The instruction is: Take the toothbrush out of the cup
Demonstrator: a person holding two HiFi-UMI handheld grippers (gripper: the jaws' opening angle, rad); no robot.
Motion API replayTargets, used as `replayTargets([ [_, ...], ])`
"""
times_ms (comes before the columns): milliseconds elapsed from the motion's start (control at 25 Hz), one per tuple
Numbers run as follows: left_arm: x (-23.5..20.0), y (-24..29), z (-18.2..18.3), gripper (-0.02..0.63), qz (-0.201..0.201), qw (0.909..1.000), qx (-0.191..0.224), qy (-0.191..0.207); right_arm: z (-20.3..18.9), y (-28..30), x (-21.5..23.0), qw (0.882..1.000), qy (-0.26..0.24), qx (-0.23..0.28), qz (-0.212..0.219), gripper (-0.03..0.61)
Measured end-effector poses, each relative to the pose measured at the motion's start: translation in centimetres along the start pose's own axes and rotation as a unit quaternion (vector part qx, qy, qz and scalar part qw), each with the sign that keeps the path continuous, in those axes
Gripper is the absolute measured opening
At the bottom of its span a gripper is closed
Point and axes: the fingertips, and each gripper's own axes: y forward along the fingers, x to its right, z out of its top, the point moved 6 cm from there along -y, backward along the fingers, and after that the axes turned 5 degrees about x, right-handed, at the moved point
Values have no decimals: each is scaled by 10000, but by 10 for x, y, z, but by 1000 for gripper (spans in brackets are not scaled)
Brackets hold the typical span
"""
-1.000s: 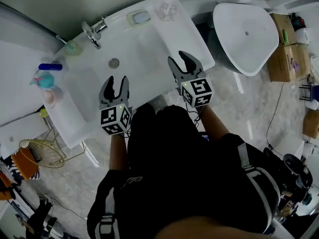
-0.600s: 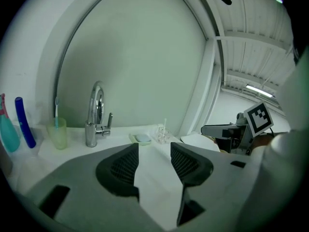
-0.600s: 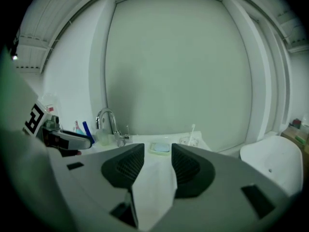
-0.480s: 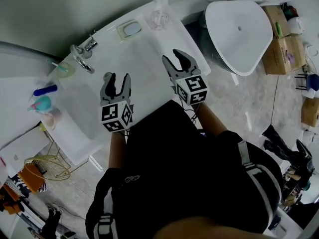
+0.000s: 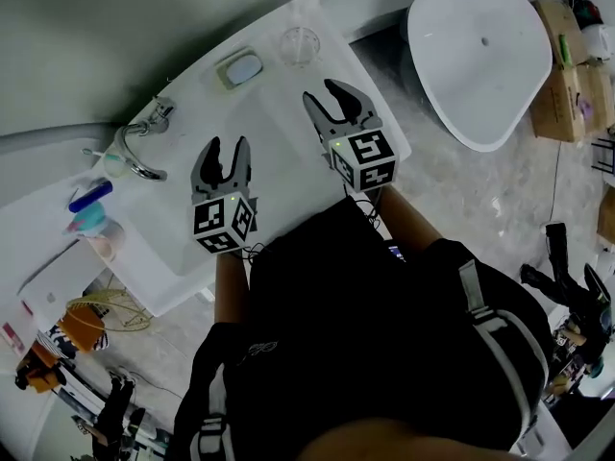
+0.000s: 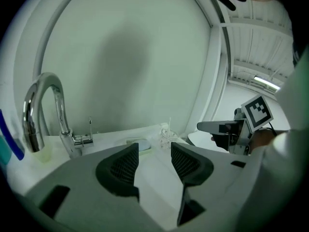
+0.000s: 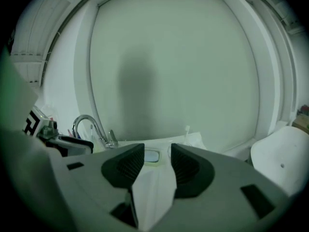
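A clear cup (image 5: 300, 44) stands at the far right corner of the white washbasin counter (image 5: 279, 152). In the gripper views a white toothbrush (image 7: 187, 130) stands upright in the cup (image 6: 166, 135). My right gripper (image 5: 339, 104) hangs open over the counter, a short way in front of the cup, with nothing between its jaws. My left gripper (image 5: 224, 157) is open too, over the basin and further left. In both gripper views (image 6: 153, 153) (image 7: 158, 156) the jaws stand apart and empty.
A soap dish (image 5: 240, 68) lies left of the cup. The chrome faucet (image 5: 144, 147) curves over the basin, with a greenish cup (image 5: 113, 163) beside it. Blue, teal and pink items (image 5: 86, 221) crowd the left ledge. A white toilet (image 5: 476, 56) and cardboard boxes (image 5: 567, 84) stand to the right.
The view has swung, and both grippers have moved forward over the counter. The right gripper is now closer to the cup. Both stay open.
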Motion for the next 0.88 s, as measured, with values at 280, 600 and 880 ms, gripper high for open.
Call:
replayTargets([
  [280, 4, 31, -7, 217, 298, 9991, -296, -100, -11, 45, 32, 9991, 224, -266, 229, 178],
  [600, -6, 52, -9, 218, 703, 9961, -509, -163, -14, 93, 55, 9975, 277, -540, 374, 178],
  [880, -12, 83, -7, 218, 700, 9956, -588, -210, -17, 128, 77, 9960, 97, -856, 236, 181],
])
